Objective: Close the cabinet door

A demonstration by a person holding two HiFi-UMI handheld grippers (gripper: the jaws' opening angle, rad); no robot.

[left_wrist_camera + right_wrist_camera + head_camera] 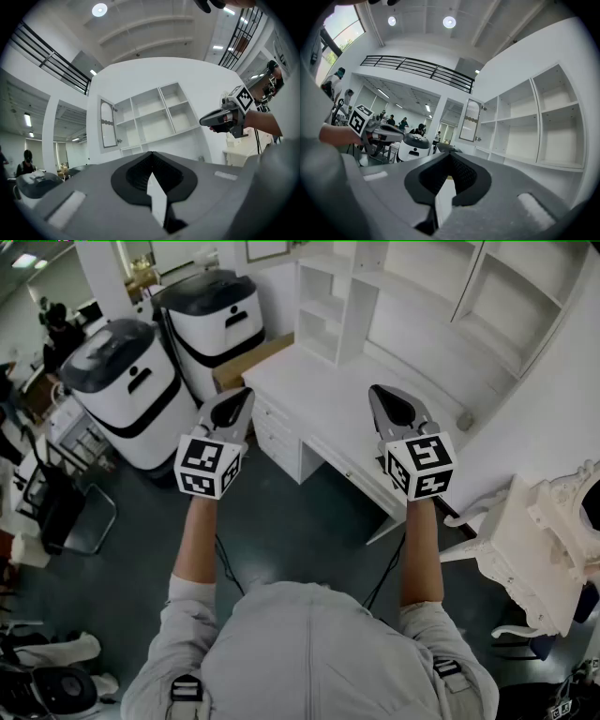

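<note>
The cabinet door, a white frame round a pane, stands open at the left end of the white shelf unit; in the right gripper view the cabinet door shows the same way. Both grippers are held level in the air before the white desk, well short of the door. My left gripper is shut with nothing in it, its jaws meeting at the tip. My right gripper looks shut and empty too. Each gripper shows in the other's view.
Two white-and-black rounded machines stand left of the desk, a cardboard box behind them. A white ornate chair is at the right, a black chair at the left. People stand far off.
</note>
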